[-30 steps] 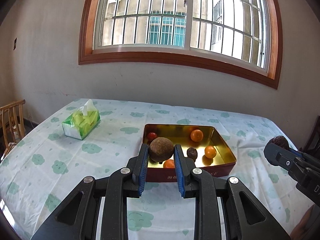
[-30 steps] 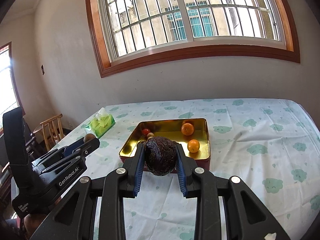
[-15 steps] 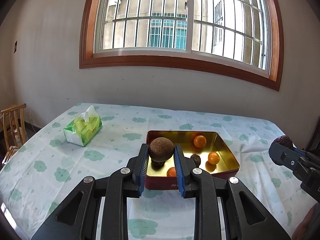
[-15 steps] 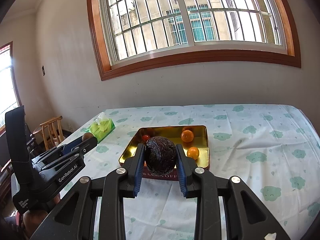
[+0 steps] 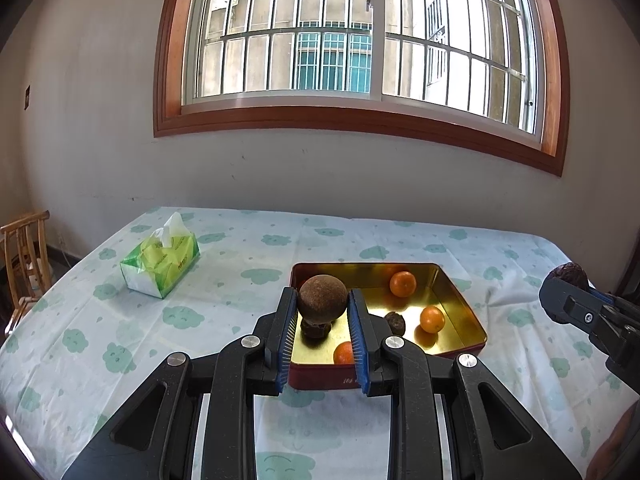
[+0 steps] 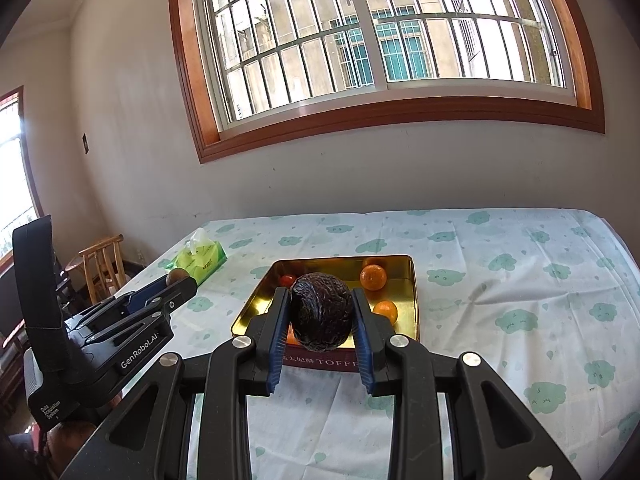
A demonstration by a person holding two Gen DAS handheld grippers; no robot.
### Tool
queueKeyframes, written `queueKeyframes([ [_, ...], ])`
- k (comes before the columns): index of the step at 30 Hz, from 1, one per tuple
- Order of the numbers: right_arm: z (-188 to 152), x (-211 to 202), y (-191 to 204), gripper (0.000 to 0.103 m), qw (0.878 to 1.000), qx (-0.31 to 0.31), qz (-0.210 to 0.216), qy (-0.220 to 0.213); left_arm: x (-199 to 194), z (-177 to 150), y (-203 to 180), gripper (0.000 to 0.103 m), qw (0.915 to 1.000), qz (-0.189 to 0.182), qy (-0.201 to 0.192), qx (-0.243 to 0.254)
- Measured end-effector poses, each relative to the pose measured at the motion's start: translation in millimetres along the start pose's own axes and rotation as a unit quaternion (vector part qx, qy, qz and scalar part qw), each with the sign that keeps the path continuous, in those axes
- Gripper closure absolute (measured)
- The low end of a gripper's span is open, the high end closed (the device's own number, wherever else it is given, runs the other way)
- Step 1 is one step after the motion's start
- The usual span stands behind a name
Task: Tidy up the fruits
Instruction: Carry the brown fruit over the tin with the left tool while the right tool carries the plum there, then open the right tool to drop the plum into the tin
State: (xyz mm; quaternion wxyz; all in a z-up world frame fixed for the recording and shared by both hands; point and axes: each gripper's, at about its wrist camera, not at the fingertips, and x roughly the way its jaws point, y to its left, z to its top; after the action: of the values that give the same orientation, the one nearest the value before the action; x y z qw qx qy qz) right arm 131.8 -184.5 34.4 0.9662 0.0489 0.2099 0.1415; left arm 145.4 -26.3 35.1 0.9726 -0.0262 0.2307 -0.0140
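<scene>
Gripping a round, matte brown fruit (image 5: pixel 322 298), the left gripper (image 5: pixel 322 312) has its jaws pinched on it above the near left part of the gold tin (image 5: pixel 460 304). The right gripper (image 6: pixel 321 312) clamps a dark, wrinkled fruit (image 6: pixel 321 314) between its jaws, held in front of the same tin on the counter (image 6: pixel 500 312).

The left wrist view looks into the tin: two oranges (image 5: pixel 403 283) at the far and right side, a third orange fruit partly behind the right blue pad, and two small dark fruits (image 5: pixel 395 322) on the gold floor. It catches the right gripper only at the frame's right edge, its dark fruit just peeking over.

The right wrist view hides most of that behind the wrinkled fruit, but adds a small red fruit (image 6: pixel 287 280) at the tin's far left and the lettering on the tin's red front wall. Both views show the green tissue pack (image 5: pixel 160 262) well left of the tin.
</scene>
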Motion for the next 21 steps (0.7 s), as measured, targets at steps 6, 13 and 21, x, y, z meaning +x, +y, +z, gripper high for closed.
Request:
queueKeyframes([
  [6,4,14,-8,0.074,1.000,0.008,-0.001,0.004,15,4,-3,0.077,1.0000,0.001,0.004,0.005],
  [13,1,32,-16,0.074,1.000,0.014,-0.001,0.015,36,4,-5,0.077,0.9999,0.000,0.013,0.008],
  [21,0,52,-23,0.074,1.000,0.018,-0.002,0.025,59,5,-6,0.077,0.9996,0.000,0.025,0.012],
])
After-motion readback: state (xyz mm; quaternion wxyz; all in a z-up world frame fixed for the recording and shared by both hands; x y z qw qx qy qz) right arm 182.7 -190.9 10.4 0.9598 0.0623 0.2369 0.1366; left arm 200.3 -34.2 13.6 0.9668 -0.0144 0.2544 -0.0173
